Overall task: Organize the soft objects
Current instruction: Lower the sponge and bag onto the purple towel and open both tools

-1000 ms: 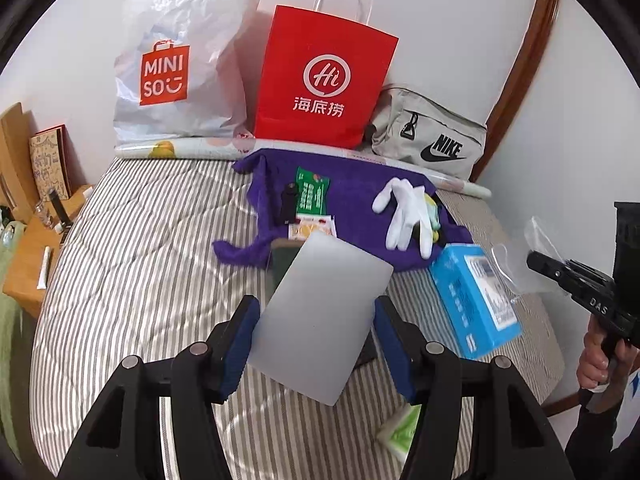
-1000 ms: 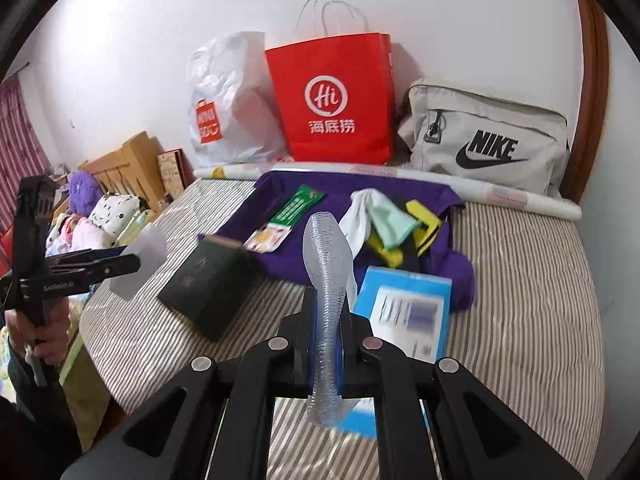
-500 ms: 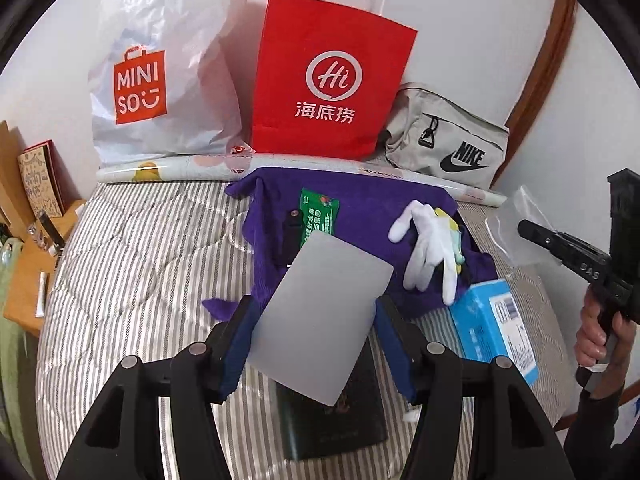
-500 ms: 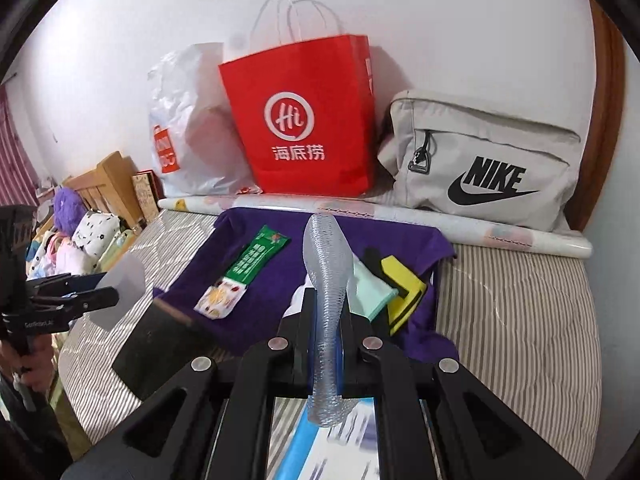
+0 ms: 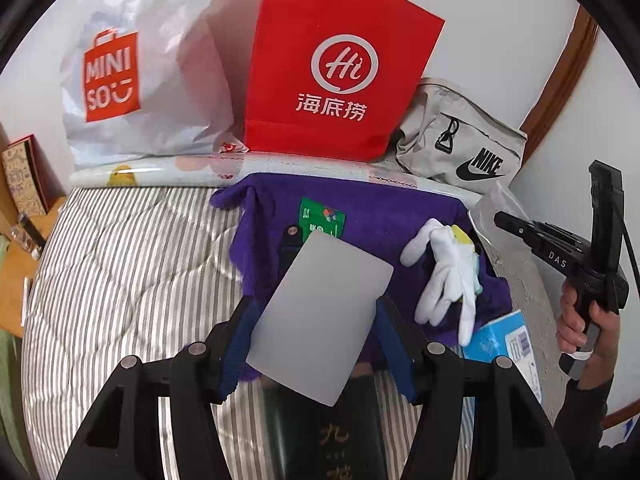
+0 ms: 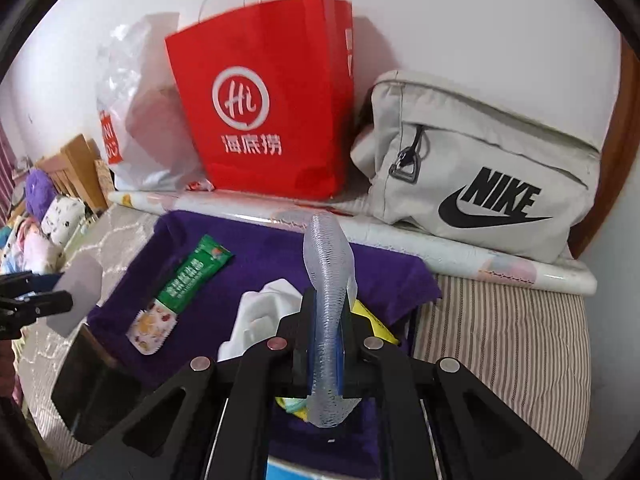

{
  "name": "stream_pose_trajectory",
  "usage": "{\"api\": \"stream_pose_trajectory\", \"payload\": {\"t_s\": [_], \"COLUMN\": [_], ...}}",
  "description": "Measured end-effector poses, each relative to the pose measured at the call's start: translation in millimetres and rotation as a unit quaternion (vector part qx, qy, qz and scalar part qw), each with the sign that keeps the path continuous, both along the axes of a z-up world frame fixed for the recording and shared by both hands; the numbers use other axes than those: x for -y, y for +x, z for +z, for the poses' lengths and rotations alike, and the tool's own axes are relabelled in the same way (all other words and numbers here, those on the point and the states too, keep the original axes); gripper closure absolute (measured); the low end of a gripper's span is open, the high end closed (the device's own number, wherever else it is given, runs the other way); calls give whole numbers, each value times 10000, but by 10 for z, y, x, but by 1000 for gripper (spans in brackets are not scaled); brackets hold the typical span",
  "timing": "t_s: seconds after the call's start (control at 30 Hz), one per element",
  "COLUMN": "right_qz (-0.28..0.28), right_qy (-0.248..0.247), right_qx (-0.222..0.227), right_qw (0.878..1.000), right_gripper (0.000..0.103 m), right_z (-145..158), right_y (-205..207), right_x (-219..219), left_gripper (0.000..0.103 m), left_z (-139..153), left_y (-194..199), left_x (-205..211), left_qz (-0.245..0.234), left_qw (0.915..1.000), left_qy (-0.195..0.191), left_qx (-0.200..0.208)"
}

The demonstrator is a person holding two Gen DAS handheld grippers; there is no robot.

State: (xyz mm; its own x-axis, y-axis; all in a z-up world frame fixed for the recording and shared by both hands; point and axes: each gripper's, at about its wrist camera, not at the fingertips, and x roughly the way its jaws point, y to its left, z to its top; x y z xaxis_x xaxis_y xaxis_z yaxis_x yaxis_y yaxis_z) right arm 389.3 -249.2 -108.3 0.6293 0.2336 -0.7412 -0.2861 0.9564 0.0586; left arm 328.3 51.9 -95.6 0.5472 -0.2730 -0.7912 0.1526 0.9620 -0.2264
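My left gripper (image 5: 316, 320) is shut on a flat grey card (image 5: 320, 320) held above the bed. My right gripper (image 6: 326, 344) is shut on a clear ridged plastic bag (image 6: 328, 264), seen edge-on. In the left wrist view that bag (image 5: 494, 208) hangs at the right gripper's tip. A purple cloth (image 5: 372, 220) lies on the striped bed (image 5: 120, 280) with white gloves (image 5: 448, 280) and a green snack packet (image 5: 320, 216) on it. The right wrist view also shows the cloth (image 6: 248, 268), gloves (image 6: 264, 312) and packet (image 6: 188, 272).
A red paper bag (image 5: 336, 64), a white Miniso bag (image 5: 132, 68) and a grey Nike bag (image 5: 460, 152) stand against the wall. A rolled sheet (image 5: 168, 170) lies before them. A dark book (image 5: 324, 432) and a blue box (image 5: 504, 340) lie near the front.
Both grippers have moved forward over the bed toward the purple cloth and the bags, which now look larger. Each keeps its grip on its item.
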Motion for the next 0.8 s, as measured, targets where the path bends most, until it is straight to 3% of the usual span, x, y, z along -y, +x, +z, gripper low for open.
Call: {"api": "stream_pose_trajectory", "payload": {"t_s": [0.23, 0.43, 0.53, 0.6, 0.8], "right_qz": [-33, 241, 396, 454, 538], "right_qy": [-273, -124, -29, 0, 67], "right_qx": [-217, -495, -576, -624, -651], "right_qw": [9994, 9984, 9975, 9970, 9964], "right_gripper": [94, 92, 78, 58, 40], "right_z": [-193, -340, -378, -397, -382], "right_y": [175, 212, 183, 174, 147], "right_x": [-36, -143, -170, -170, -154], "left_gripper": [45, 45, 45, 45, 43], "left_z": [-112, -234, -357, -419, -524], "left_y": [444, 779, 880, 920, 1014], "left_x": [98, 247, 352, 371, 423], "left_qz": [55, -47, -133, -207, -256], "left_qw": [9997, 9994, 9989, 9985, 9980], "left_qy": [72, 1, 123, 113, 87], "left_qx": [-233, -341, -427, -498, -571]}}
